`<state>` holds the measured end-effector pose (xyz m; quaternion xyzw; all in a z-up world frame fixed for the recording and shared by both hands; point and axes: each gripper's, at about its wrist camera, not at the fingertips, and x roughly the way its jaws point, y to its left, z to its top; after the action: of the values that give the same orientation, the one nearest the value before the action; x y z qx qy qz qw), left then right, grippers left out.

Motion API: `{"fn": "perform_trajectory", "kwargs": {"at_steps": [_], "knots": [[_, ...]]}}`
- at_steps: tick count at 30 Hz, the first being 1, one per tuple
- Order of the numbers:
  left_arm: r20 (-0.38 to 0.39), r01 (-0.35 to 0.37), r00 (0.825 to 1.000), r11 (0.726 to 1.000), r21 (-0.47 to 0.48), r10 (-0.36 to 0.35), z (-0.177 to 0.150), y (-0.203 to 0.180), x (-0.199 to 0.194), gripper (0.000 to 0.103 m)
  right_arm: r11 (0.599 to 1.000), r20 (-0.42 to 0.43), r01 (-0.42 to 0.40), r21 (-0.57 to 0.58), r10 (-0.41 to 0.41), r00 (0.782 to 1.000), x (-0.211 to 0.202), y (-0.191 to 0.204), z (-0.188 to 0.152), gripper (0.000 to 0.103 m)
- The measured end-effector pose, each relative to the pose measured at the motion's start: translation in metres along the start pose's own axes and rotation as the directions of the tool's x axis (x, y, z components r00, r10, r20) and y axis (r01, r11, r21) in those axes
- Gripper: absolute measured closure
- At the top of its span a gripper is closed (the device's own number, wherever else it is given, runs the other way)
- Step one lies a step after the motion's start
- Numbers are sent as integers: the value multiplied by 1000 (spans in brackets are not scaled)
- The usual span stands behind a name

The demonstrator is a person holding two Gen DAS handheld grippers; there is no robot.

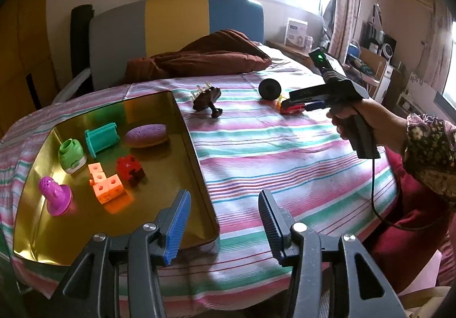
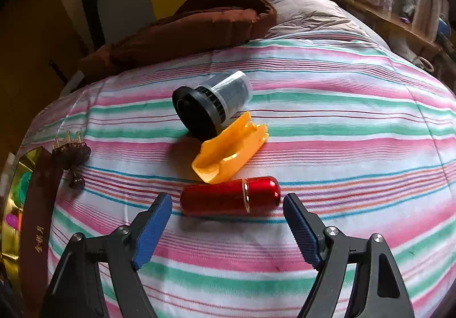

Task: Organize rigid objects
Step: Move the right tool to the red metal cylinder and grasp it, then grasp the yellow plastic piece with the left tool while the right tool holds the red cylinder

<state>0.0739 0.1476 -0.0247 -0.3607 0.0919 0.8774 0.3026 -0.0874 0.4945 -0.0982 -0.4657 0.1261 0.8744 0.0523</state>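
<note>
The right gripper (image 2: 227,221) is hanging with its jaws spread wide on either side of the red capsule (image 2: 230,196), touching nothing. The capsule is lying on its side on the striped cloth (image 2: 342,124). Just beyond the capsule a yellow piece (image 2: 228,148) is resting, and beyond that a black-capped cylinder (image 2: 211,107), tipped over. Well left of the capsule, a brown clip (image 1: 206,100) is sitting near the gold tin (image 1: 196,152), where the left gripper (image 1: 225,221) is hovering released over its near corner, with coloured toys inside.
</note>
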Motion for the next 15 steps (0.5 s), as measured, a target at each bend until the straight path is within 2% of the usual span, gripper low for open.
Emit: {"fn": "perform_trajectory", "kwargs": {"at_steps": [2,9,13,15], "knots": [[-6,5,1000,1000,8,-5,2,-4,2,53,1000,-3,-5,-29,5,1000,4,3,-1,27],[-12,39,999,999,27,-39,23,-21,10,53,997,-29,6,-75,-9,1000,5,7,1,28],[2,64,998,998,19,-64,48,-30,18,53,1000,-85,22,14,-21,996,3,-9,2,28],[4,71,997,997,23,-71,59,-37,24,53,994,-115,71,77,-62,991,-2,-25,0,28]]}}
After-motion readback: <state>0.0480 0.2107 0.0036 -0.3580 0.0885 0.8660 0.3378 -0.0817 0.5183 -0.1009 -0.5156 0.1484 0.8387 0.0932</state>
